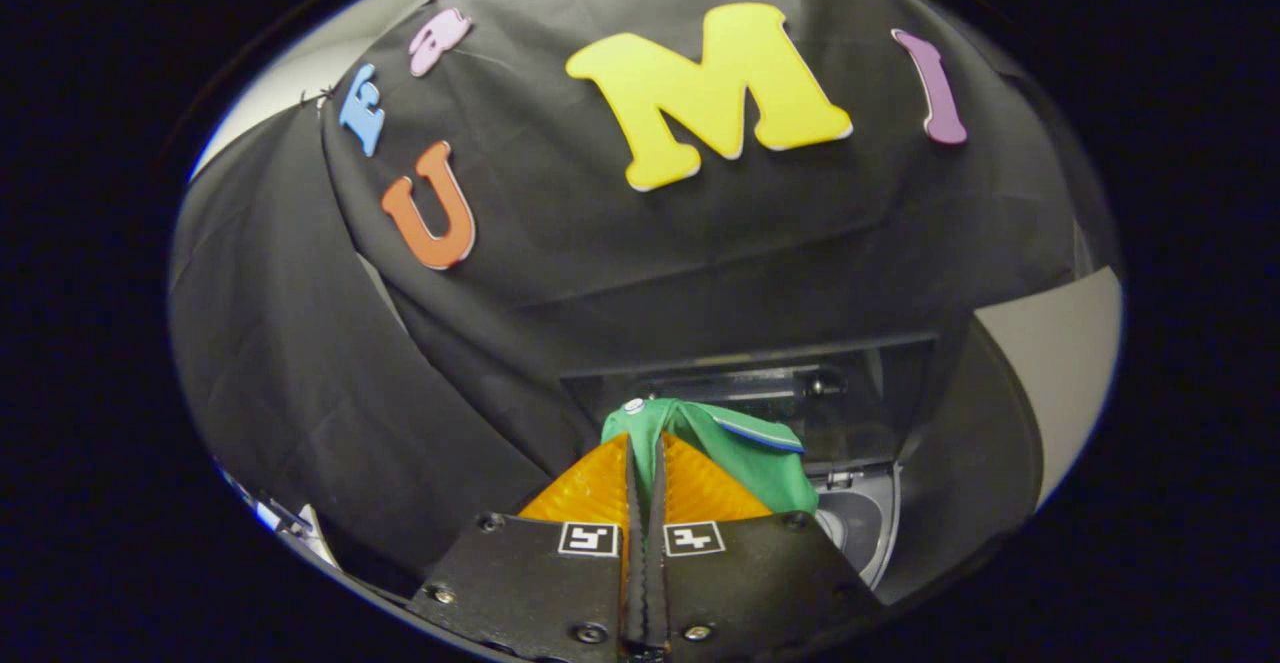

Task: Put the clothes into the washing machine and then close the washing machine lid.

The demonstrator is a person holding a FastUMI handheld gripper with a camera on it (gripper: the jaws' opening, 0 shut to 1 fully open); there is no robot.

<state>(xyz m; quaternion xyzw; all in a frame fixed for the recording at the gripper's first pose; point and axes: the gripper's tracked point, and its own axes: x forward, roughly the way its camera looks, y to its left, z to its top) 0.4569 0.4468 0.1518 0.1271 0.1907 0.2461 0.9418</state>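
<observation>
Jaws clenched: the gripper (645, 463) pinches a fold of green cloth (745, 448) between both fingers, and the cloth bunches over the fingertips and hangs to their right. Beyond it stands the washing machine's raised lid (880, 393); below right, the machine's opening (860, 528).

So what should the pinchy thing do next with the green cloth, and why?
Probably carry it forward and lower. The gripper is shut on the green cloth garment, held above the dark washing machine's opening, whose lid stands raised, so it isn't inside yet.
</observation>
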